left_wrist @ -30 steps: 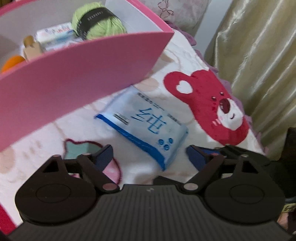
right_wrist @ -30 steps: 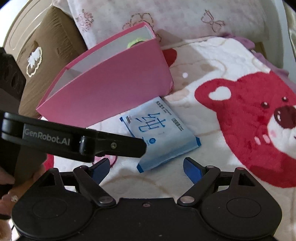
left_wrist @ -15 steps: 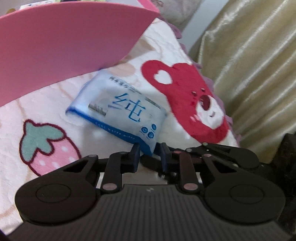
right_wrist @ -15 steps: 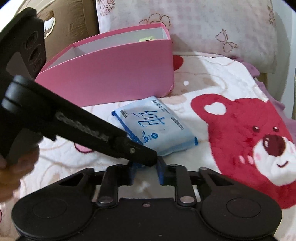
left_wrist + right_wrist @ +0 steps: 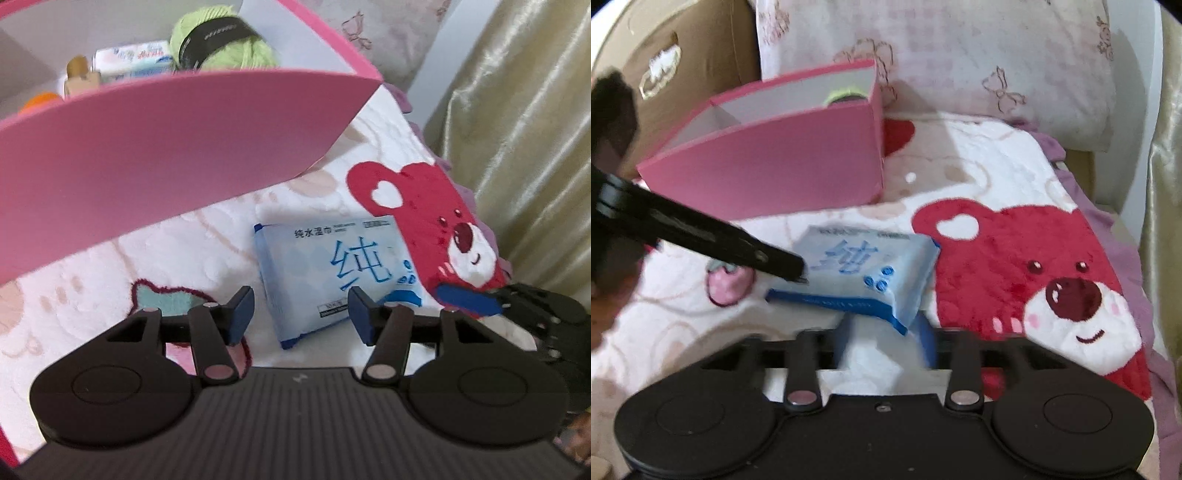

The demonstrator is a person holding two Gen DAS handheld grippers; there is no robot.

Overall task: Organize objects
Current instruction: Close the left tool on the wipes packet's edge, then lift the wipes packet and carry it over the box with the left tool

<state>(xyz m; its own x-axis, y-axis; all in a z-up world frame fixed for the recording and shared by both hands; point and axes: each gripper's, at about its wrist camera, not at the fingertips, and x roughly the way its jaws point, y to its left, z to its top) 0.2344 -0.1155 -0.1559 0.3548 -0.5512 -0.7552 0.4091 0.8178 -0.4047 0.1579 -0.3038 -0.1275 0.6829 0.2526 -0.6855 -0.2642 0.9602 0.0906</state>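
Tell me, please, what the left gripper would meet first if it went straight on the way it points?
Most likely the wet wipes pack, lying between and just beyond the open left gripper, before the pink box; depth is uncertain.

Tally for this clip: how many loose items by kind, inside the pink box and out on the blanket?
Wet-wipe packs on the blanket: 1
Tissue packs in the pink box: 1
Green yarn balls in the box: 1
Small bottles in the box: 1
Orange items in the box, kind unclear: 1
Total: 5

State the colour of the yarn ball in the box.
Light green yarn with a black band, clearest in the left wrist view.
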